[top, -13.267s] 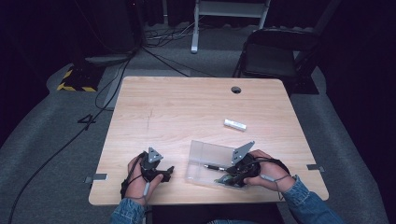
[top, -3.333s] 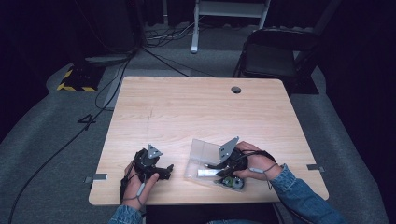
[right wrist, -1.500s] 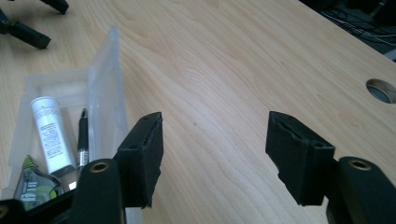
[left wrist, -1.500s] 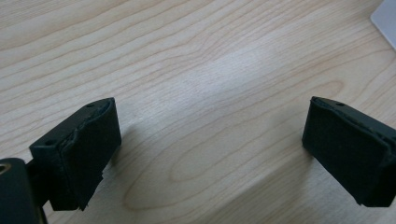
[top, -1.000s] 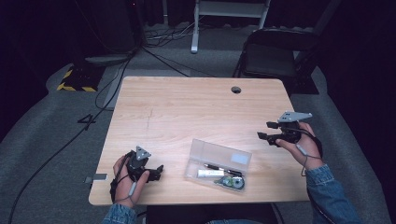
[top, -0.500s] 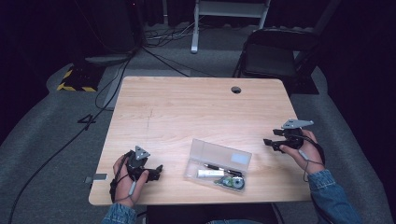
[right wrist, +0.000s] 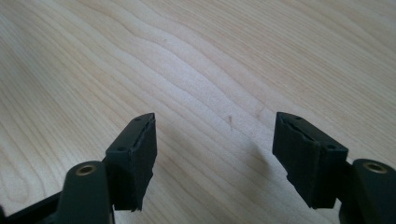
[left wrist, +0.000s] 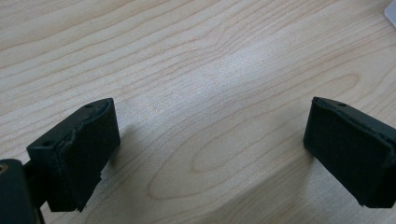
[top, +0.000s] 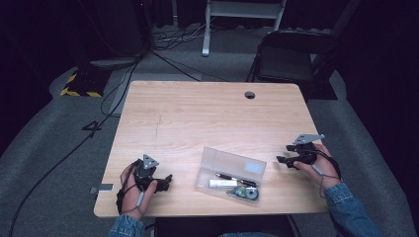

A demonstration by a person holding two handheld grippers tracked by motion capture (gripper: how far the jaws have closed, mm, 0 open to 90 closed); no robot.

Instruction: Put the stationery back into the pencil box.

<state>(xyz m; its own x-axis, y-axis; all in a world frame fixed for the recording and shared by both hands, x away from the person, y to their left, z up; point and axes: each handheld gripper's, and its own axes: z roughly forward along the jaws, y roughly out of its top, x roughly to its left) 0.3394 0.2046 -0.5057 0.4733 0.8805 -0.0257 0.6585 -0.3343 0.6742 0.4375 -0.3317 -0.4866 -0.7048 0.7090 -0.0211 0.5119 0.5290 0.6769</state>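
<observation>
Clear plastic case [top: 230,170] lies flat, lid open, near the table's [top: 207,118] near edge, holding a white tube [top: 222,183], pen [top: 232,177] and round tape [top: 251,194].

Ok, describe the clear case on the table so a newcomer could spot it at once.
Start at the wooden table and go to its near edge, between the left gripper and right gripper. The clear case lies there, a flat see-through box holding a white tube, a dark pen and a round item. It is the table's one transparent thing.

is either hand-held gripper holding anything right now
No. The left hand-held gripper and the right hand-held gripper both stand open over bare table.
</observation>
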